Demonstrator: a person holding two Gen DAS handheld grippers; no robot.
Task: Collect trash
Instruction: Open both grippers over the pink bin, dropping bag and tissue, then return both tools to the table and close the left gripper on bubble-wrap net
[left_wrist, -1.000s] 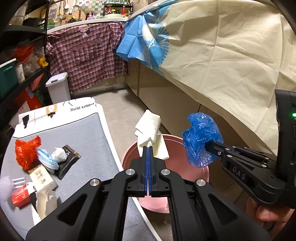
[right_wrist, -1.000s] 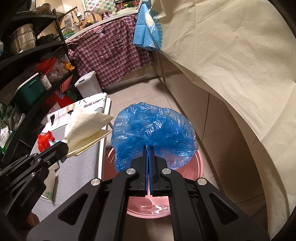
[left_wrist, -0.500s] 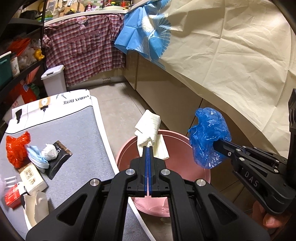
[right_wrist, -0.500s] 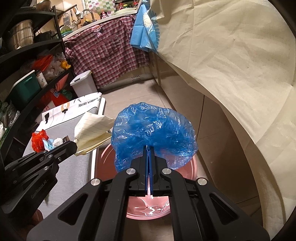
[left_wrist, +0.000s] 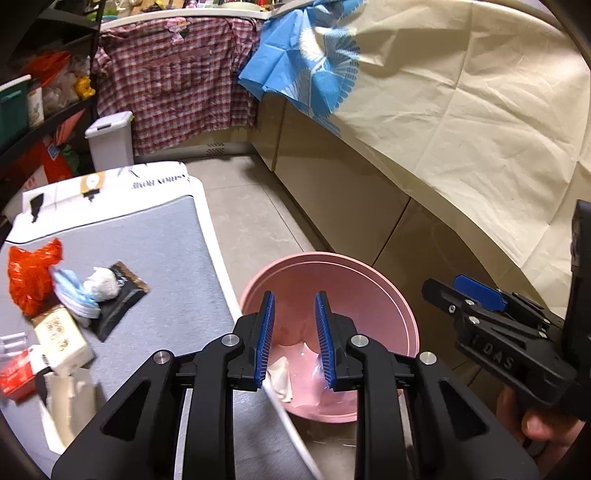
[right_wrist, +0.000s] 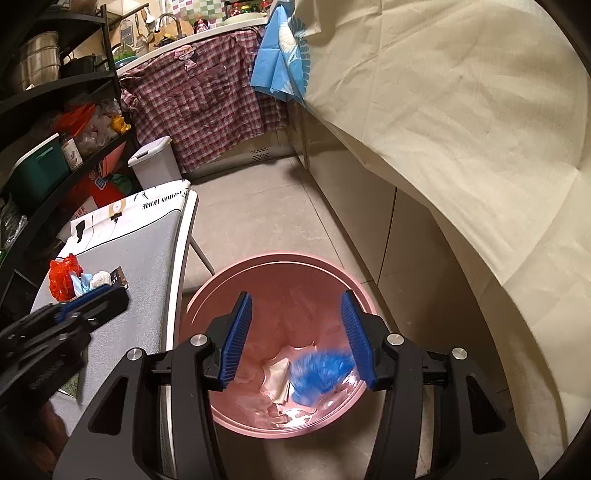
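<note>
1. Down inside the pink basin, which stands on the tiled floor, a crumpled blue plastic bag appears blurred beside a folded piece of white paper near the bottom.
2. Above the basin, the right tool has its blue-padded fingers spread wide apart, gripping nothing.
3. In the other camera, the left tool also hangs over the basin, its fingers apart with a narrower gap and nothing between them. The white paper shows below it.
4. The right tool is seen from the side at the right of that view, held in a hand.
5. Just beside the basin's left rim stands a tabletop with a grey cover. More rubbish lies towards its left edge: a red plastic bag, a light blue face mask, a ball of white tissue, a dark wrapper, a small beige carton, a red packet and a white cup-like piece, blurred.
6. Beyond the tabletop's far end sits a small white lidded bin. A checked shirt hangs over a counter behind it, with a blue cloth and a large cream sheet draped over cabinets to the right.
</note>
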